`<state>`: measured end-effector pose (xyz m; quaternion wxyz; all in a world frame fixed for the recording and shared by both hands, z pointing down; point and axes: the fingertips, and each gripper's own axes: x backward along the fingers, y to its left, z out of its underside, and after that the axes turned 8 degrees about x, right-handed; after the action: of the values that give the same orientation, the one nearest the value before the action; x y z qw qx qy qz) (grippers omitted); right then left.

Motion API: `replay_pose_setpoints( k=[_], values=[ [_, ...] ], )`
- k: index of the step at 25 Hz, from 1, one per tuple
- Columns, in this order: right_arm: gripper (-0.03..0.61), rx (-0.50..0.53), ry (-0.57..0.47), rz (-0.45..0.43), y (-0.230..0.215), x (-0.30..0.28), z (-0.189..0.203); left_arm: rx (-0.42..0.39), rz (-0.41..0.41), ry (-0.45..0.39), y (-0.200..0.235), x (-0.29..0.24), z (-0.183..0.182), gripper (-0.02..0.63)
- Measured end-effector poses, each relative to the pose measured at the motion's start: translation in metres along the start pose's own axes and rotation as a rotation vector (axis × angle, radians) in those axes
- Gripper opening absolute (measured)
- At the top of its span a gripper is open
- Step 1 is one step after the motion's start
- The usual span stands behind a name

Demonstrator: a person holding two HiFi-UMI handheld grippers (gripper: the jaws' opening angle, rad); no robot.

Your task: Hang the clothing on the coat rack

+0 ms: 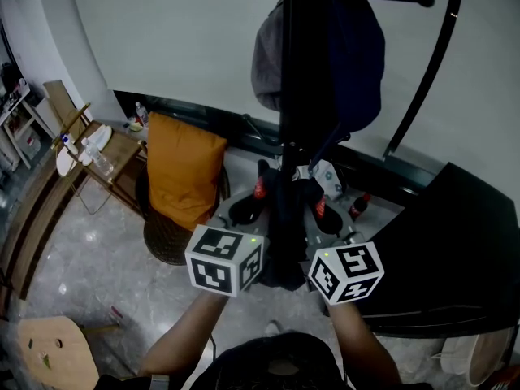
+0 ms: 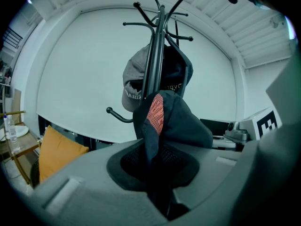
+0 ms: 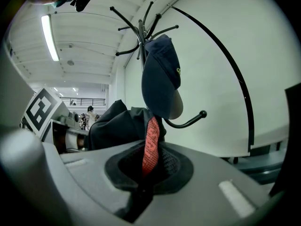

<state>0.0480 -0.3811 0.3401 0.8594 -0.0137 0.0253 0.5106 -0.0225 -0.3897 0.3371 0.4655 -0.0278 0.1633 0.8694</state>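
A dark garment (image 1: 284, 234) with red trim hangs bunched between my two grippers, right in front of the black coat rack pole (image 1: 291, 80). My left gripper (image 1: 250, 205) is shut on its cloth; in the left gripper view the fabric (image 2: 162, 121) runs down between the jaws of that gripper (image 2: 160, 175). My right gripper (image 1: 323, 216) is shut on it too, pinching a red strip (image 3: 151, 145) at the gripper's (image 3: 145, 175) jaws. On the rack (image 2: 154, 51) hang a grey cap (image 1: 266, 63) and a navy cap (image 1: 359, 55). A bare lower hook (image 3: 189, 121) sticks out beside the navy cap (image 3: 162, 76).
An orange-cushioned chair (image 1: 180, 173) stands left of the rack's base. Further left is a wooden side table (image 1: 97, 153) with bottles. A black table (image 1: 455, 250) fills the right side, a curved black rod (image 1: 431, 63) rises behind it, and a wooden stool (image 1: 53, 352) sits at bottom left.
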Motion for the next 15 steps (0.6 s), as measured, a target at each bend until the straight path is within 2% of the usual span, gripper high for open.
replay_pose_setpoints(
  k=[15],
  values=[
    [0.02, -0.005, 0.003, -0.014, -0.003, -0.012, 0.005, 0.002, 0.016, 0.003, 0.003, -0.012, 0.001, 0.049]
  ],
)
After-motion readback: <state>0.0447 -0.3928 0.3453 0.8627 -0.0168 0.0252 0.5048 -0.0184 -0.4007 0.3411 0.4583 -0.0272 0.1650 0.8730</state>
